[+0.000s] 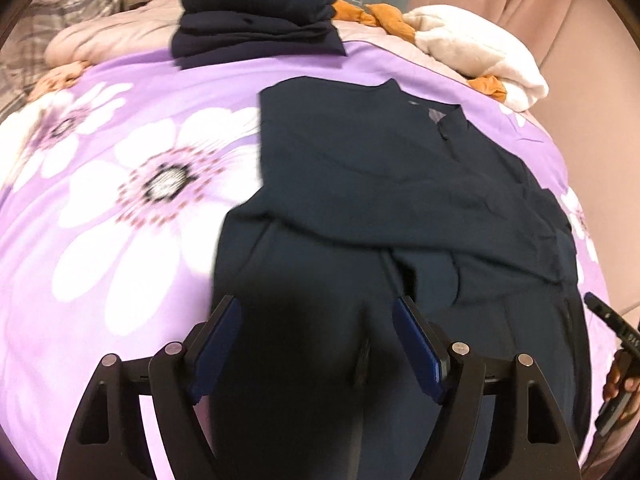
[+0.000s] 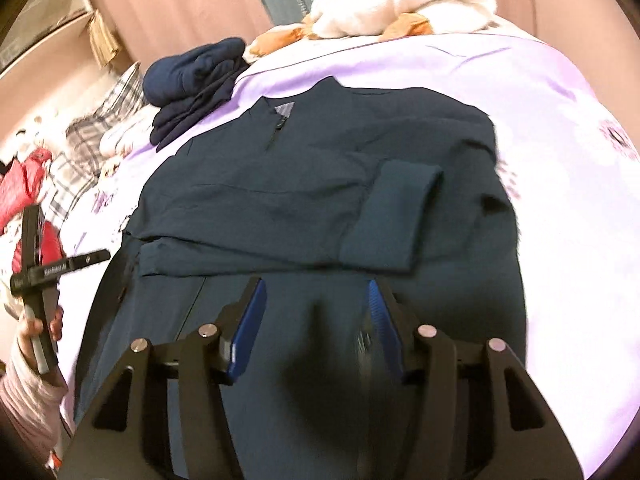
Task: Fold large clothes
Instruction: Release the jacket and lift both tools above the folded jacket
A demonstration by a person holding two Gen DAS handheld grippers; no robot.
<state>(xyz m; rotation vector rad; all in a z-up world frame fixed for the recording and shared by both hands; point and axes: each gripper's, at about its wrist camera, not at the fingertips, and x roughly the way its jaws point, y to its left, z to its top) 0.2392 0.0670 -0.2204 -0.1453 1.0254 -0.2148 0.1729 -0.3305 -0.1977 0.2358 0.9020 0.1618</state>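
Note:
A large dark blue zip jacket (image 1: pixel 380 168) lies flat on the purple flowered bedspread (image 1: pixel 120 208), collar toward the far side. One sleeve (image 2: pixel 384 212) is folded across its chest, cuff up. My left gripper (image 1: pixel 316 308) hovers over the jacket's lower part, jaws wide apart and nothing pinched. My right gripper (image 2: pixel 316 286) also stands open above the lower hem area (image 2: pixel 304 340), blue pads clear of the cloth. At the right edge of the left wrist view, a hand holds part of the right gripper (image 1: pixel 612 336). The left gripper (image 2: pixel 36 268) shows at the left of the right wrist view.
A stack of folded navy clothes (image 1: pixel 256 16) sits at the bed's far edge. Beside it lie a white fleece bundle (image 1: pixel 472 48) and orange cloth (image 1: pixel 384 16). A plaid fabric (image 2: pixel 92 140) and red items (image 2: pixel 28 184) lie left of the bed. Pink curtains hang behind.

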